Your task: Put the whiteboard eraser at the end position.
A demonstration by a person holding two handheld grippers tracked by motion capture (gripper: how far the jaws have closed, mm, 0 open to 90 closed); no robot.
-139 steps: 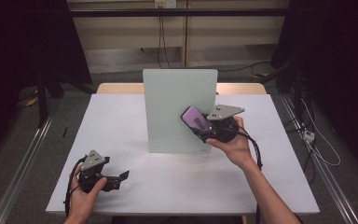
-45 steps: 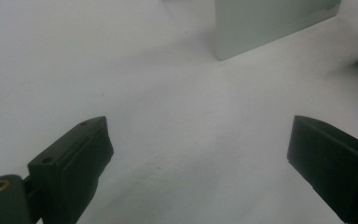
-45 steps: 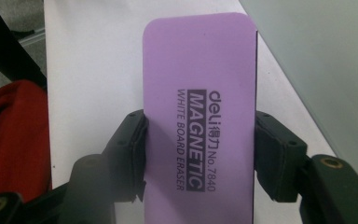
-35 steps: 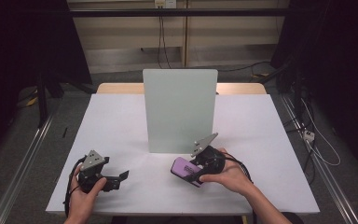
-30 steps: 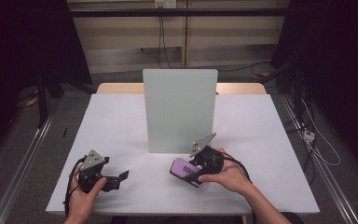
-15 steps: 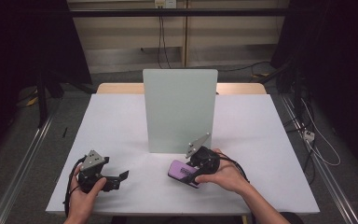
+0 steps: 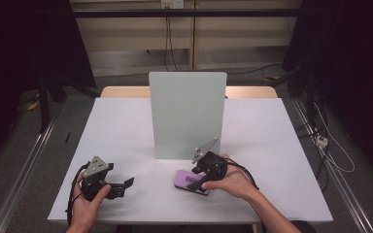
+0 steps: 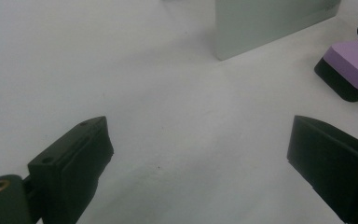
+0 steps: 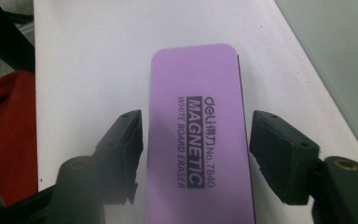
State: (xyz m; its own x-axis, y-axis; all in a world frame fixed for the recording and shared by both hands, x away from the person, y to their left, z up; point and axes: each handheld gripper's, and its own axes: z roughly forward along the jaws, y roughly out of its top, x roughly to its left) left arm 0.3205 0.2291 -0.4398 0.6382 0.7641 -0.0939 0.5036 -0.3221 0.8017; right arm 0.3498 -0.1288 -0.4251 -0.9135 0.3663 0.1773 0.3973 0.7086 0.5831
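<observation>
Currently the right hand-held gripper [image 9: 193,154] has just been opening; its jaws straddle the purple magnetic whiteboard eraser [image 9: 198,140] with a visible gap on each side, so it's released, not gripped. Eraser lies flat on the white table [image 7: 126,121], directly between and ahead of the jaws, long axis running along the gripper's line of sight, just in front of the upright pale-green board [image 7: 187,114]. Left hand-held gripper [image 7: 119,187] rests wide open and empty, well apart from it. Right is clearly nearer for any regrasp or retreat.
</observation>
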